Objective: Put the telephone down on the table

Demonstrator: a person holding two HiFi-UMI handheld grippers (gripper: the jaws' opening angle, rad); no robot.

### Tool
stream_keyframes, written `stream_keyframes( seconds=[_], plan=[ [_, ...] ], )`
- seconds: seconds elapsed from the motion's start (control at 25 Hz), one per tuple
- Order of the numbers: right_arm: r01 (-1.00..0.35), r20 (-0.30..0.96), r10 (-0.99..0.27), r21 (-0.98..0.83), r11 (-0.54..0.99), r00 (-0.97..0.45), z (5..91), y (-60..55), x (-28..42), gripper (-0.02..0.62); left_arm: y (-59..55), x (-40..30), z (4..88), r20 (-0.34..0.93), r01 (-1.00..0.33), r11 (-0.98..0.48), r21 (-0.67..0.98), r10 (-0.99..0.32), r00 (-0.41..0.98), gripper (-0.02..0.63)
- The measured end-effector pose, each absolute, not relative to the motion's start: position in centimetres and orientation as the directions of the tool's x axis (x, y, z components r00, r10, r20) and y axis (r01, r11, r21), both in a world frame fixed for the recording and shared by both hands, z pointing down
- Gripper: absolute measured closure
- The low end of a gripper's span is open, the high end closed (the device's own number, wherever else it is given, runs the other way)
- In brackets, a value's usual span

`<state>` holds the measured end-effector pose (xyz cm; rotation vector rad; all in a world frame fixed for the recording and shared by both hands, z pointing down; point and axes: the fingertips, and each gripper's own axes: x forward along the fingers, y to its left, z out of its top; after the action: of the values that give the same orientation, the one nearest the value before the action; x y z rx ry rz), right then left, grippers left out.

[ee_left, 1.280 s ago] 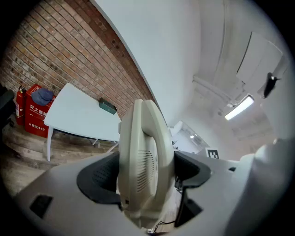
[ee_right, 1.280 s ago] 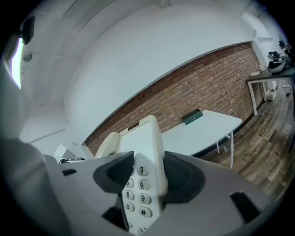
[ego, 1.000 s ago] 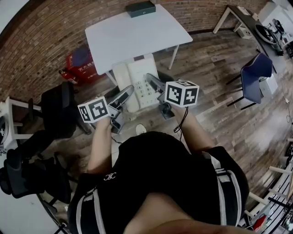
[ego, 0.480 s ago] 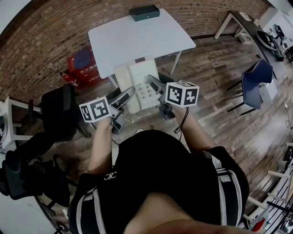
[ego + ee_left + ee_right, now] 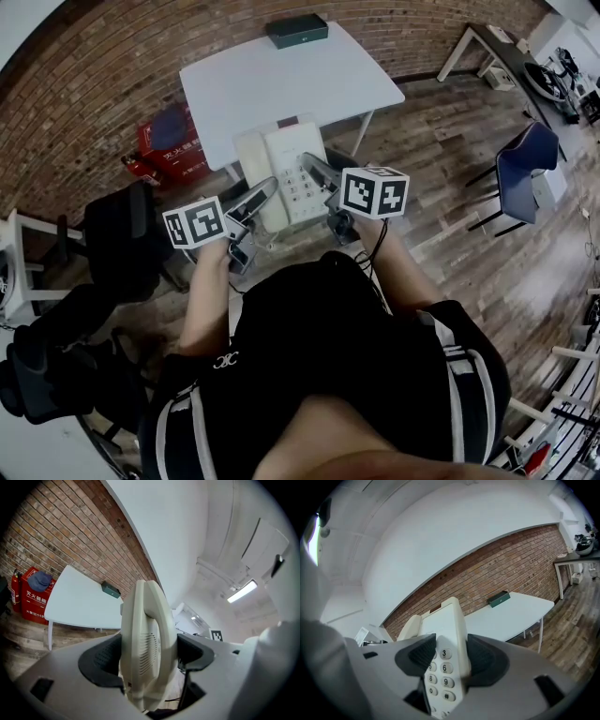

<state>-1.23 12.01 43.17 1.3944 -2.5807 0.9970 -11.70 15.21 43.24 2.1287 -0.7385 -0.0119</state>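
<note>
A cream desk telephone (image 5: pixel 281 174) with a keypad is held in the air between both grippers, just in front of the near edge of the white table (image 5: pixel 281 80). My left gripper (image 5: pixel 260 193) is shut on the telephone's left side, where the handset (image 5: pixel 145 644) fills the space between the jaws. On the telephone's right edge (image 5: pixel 445 663), beside the number keys, my right gripper (image 5: pixel 315 172) is shut. The white table (image 5: pixel 511 616) lies ahead and below in both gripper views.
A dark green box (image 5: pixel 296 29) lies at the table's far edge by the brick wall. A red crate (image 5: pixel 170 141) stands on the floor left of the table. Black office chairs (image 5: pixel 117 234) stand at left, a blue chair (image 5: pixel 523 164) at right.
The table has drifted slightly nearer the telephone in the head view. Both grippers keep the same hold on the telephone.
</note>
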Motion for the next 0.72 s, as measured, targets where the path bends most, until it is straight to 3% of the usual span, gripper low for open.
stream_keyframes(
  seconds=[0.72],
  plan=[
    [-0.756, 0.316, -0.734, -0.524, 0.393, -0.601, 44.5, 4.4, -1.8, 0.402, 7.7, -12.1, 44.4, 0.250, -0.505, -0.452, 0.735, -0.512, 0.822, 0.241]
  ],
)
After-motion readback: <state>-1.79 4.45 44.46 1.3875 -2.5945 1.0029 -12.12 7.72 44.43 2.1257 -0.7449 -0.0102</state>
